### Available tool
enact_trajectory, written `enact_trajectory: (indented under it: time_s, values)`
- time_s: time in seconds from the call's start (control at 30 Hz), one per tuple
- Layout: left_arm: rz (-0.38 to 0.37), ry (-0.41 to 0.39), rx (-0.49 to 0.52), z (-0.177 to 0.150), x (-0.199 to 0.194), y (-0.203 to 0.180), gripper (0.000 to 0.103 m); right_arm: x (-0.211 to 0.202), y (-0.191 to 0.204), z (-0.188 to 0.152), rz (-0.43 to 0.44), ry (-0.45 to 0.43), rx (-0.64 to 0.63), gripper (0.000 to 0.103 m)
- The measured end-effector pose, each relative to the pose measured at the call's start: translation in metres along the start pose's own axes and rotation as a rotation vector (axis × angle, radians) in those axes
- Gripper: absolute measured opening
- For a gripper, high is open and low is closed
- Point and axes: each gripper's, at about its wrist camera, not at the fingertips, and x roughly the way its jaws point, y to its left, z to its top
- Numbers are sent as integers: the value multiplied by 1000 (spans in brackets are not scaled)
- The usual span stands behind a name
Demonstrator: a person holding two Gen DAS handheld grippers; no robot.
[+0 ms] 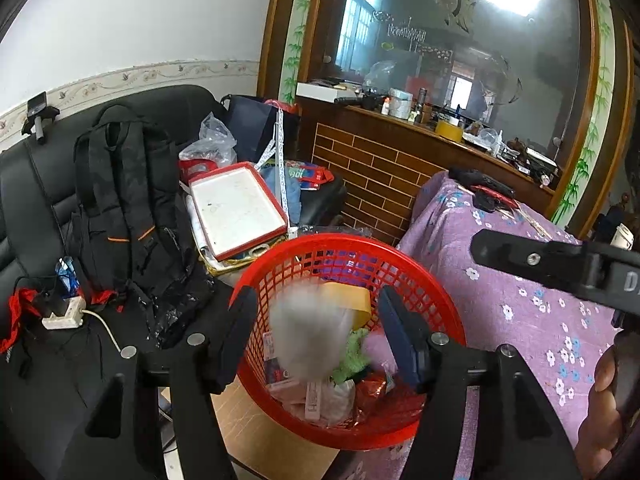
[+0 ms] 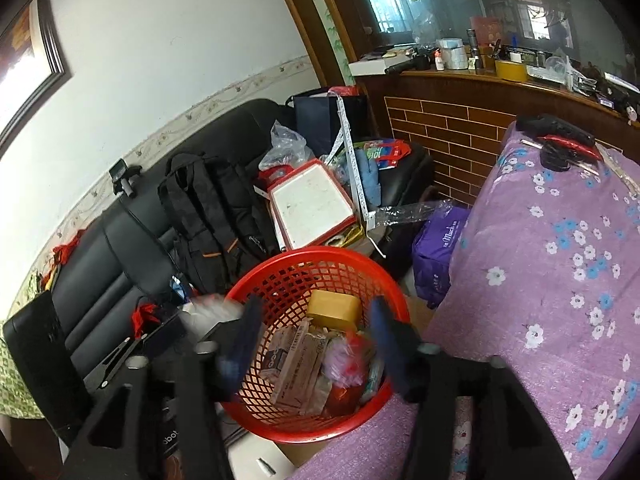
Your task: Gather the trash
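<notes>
Left gripper (image 1: 318, 340): we are holding it above the red basket (image 1: 448, 320), fingers spread wide; a blurred pale wad (image 1: 308, 332) is sitting between them, touching neither as far as we can tell, so we are judging it to be dropping in.
Right gripper (image 2: 316, 340): we are hovering it over the same basket with fingers parted and nothing between them.
Trash: cartons (image 2: 296, 364), a yellow block (image 2: 334, 306) and wrappers are lying inside the basket.
Basket position: it is standing between the black sofa (image 2: 120, 240) and the purple flowered cloth (image 2: 560, 280), within reach of both tools.
Sofa clutter: a backpack (image 1: 128, 208) and a red-rimmed tray (image 1: 240, 208) are lying beside the basket.
</notes>
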Motion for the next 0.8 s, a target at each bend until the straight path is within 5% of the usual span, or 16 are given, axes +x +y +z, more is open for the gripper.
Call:
enact_trajectory:
  time_s: [0.17,0.3,0.8]
  values:
    - [13,-3,3,-1,-4,-3,62,-16,-5,-6,-3,-17,0,65]
    - [35,-21,30,-7,-12,-13,74,-31,-2,-16,-59,-44,-43,66]
    - [120,-98,110,-28,-60,-45,94,-111,-16,-81,-307,-144,-118,92]
